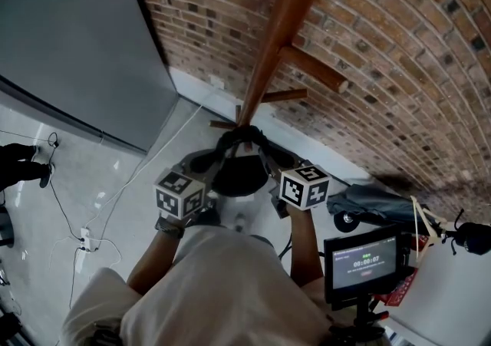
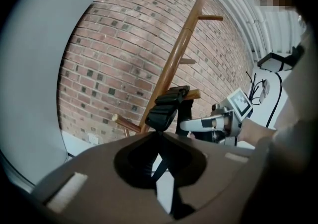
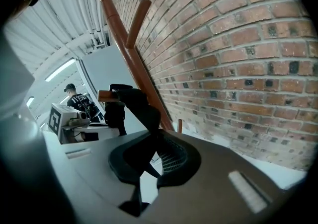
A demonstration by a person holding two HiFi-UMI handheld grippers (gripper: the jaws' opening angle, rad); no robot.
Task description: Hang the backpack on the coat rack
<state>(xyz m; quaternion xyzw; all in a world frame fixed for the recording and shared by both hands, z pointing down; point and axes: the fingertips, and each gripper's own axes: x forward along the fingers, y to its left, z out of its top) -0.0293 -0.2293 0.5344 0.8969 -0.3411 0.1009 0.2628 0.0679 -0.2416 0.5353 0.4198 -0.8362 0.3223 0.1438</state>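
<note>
The wooden coat rack (image 1: pixel 280 26) leans up against the brick wall, with pegs along its pole. A black backpack (image 1: pixel 239 177) hangs low in front of me, between the two marker cubes (image 1: pixel 180 192) (image 1: pixel 304 186). Its black shoulder strap (image 2: pixel 166 106) loops over a low peg (image 2: pixel 193 93) of the rack. My left gripper (image 2: pixel 159 137) is shut on that strap just below the loop. My right gripper (image 3: pixel 155 137) is shut on the other strap (image 3: pixel 139 106), which runs up to the same peg (image 3: pixel 107 95). Each gripper sees the other across the pack.
A grey panel (image 1: pixel 69 37) stands at the left. Cables and a power strip (image 1: pixel 83 243) lie on the floor there. At the lower right are a small monitor on a stand (image 1: pixel 364 260) and a wheeled cart (image 1: pixel 368 202). Another person (image 3: pixel 75 100) stands far off.
</note>
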